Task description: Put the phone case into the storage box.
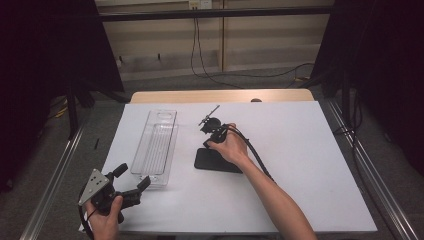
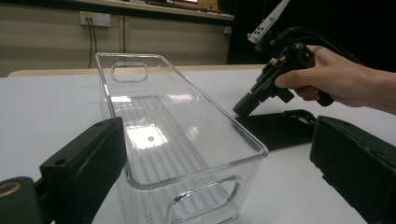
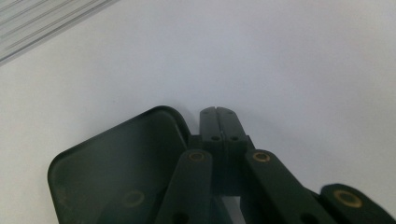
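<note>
- Clear plastic makes up the long bin (image 1: pixel 155 146) on the white table (image 1: pixel 300 150); it lies lengthwise away from us, empty, with a handle cut-out in each short end; we judge it sits there as the place to put things into.
- Black and flat, the lid-like slab (image 1: pixel 216 161) lies on the table just right of the bin, apart from it; one rounded corner shows up close in the right gripper view (image 3: pixel 116 168).
- We hold the right gripper (image 1: pixel 207 144) tilted steeply down, its tips at the slab's far left edge; its jaws are pressed together, pad against pad, with nothing pinched between them.
- We take that closed, low posture as a way to nudge or lever the slab's rim rather than grasp it; whether the tips touch the slab or the table beside it we cannot tell.
- We keep the left gripper (image 1: pixel 132 180) low at the near left corner of the table, jaws spread wide and empty, pointing at the bin's near end (image 2: pixel 187 177); we read this as waiting, ready to steady the bin.
- Next, we judge, the slab's edge needs lifting so a grip becomes possible; the risk is it merely sliding on the smooth surface.
</note>
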### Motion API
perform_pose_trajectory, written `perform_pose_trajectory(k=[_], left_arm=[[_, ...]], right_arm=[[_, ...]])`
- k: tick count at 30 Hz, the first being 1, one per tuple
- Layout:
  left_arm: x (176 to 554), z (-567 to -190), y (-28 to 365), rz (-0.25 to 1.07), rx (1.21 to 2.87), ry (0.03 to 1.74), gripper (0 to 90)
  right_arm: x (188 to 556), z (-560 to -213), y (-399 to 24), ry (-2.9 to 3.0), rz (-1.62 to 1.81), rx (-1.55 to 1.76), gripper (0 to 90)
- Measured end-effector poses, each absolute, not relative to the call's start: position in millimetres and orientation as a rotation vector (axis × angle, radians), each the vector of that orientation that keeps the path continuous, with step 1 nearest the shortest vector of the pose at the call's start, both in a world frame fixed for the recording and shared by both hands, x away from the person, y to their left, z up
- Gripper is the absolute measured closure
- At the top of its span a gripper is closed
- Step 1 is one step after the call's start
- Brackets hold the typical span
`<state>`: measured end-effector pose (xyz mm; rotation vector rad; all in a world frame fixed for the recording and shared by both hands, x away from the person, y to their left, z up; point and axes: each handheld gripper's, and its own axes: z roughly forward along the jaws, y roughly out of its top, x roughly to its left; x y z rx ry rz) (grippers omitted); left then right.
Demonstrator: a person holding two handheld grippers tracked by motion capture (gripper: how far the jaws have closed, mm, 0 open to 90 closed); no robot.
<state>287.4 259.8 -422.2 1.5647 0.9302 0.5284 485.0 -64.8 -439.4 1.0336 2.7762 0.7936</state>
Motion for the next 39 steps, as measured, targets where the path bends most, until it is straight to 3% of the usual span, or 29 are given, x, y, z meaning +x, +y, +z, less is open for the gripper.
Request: perform_pose_trajectory(k=[39], left_arm=[[289.7, -422.8, 258.8, 0.528, 1.562, 0.934, 3.7]], right_arm=[[444.2, -441.3, -44.3, 2.832, 0.888, 0.875, 90.0]])
